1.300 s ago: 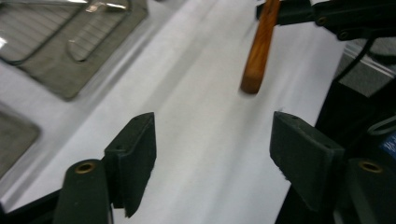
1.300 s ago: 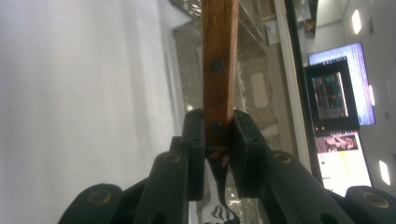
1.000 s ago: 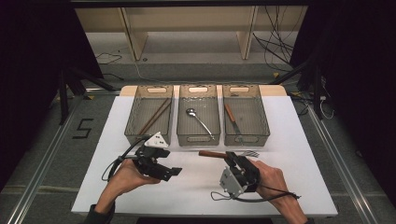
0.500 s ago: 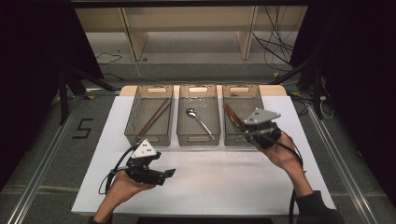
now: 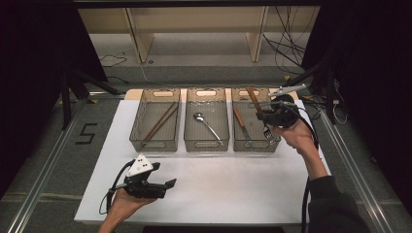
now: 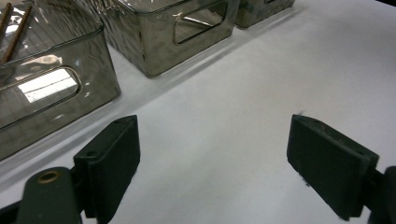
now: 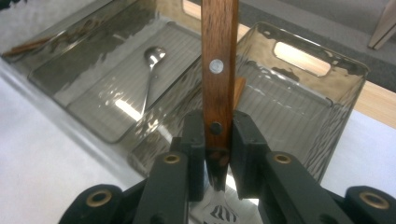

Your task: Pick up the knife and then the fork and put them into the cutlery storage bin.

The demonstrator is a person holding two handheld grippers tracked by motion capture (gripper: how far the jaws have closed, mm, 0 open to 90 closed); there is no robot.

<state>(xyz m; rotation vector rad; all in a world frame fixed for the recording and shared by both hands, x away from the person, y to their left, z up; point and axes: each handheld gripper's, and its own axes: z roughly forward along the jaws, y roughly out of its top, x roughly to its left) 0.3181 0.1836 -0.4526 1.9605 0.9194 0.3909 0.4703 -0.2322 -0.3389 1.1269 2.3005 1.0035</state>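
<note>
The right tongs pinch a wooden-handled fork above the right bin, upper right of the frame. Next, lower and release it inside. The left tongs, spread and empty, have just been opening over the table.

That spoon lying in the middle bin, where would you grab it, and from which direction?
Grip the spoon by its thin handle, near the middle, coming straight down from above. It lies flat and diagonal on the floor of the middle bin, whose walls block any sideways approach. The jaws should be turned across the handle; the bowl end is wider and rounded, so it would probably slip.
</note>
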